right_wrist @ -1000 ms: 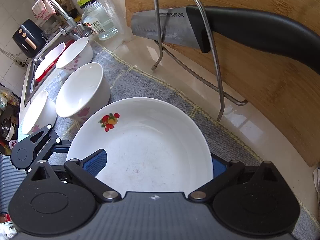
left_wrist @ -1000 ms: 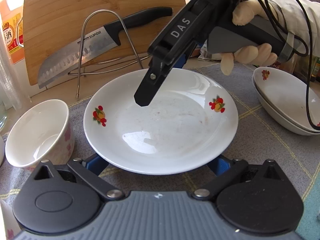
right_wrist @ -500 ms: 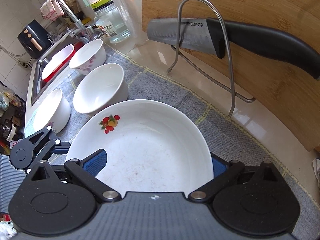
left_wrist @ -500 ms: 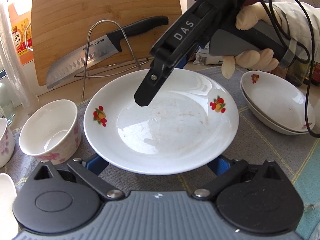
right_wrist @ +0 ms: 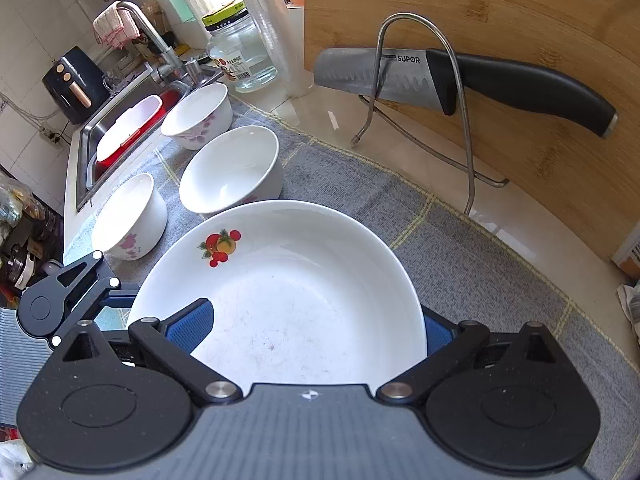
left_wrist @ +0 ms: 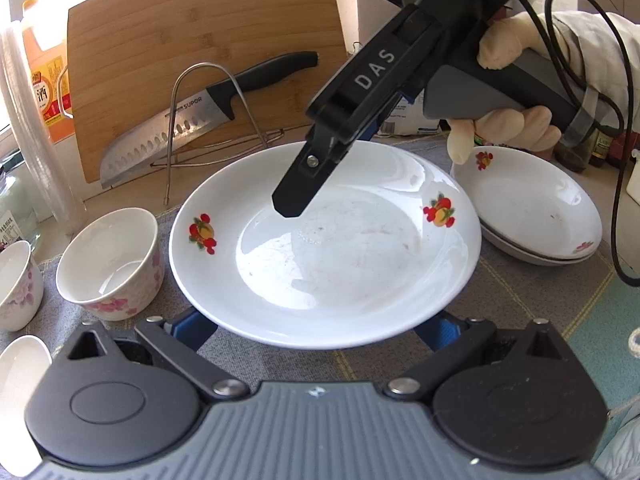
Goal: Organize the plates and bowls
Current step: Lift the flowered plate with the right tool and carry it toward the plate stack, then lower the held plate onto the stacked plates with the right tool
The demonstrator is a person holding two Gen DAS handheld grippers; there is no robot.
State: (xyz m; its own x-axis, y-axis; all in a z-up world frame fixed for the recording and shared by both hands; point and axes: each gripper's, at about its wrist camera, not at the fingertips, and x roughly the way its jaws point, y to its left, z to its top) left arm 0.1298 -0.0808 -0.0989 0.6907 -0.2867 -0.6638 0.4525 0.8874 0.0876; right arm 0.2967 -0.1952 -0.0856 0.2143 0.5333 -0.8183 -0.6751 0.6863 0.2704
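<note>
Stacked plates now nearer — plate across right claw.

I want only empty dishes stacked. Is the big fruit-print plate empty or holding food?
Empty. The plate holds no food in either view, only faint smudges and specks on its white surface.

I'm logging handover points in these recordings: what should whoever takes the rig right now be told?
Right gripper: clamped on the far rim of the fruit-print plate, one finger over the inside.
Left gripper: at the plate's near edge, fingers hidden under it; grip unclear.
The plate appears lifted above the grey mat.
Done: two matching plates are stacked on the right.
Left: set this plate on that stack, then gather the three floral bowls standing apart near the sink.
</note>
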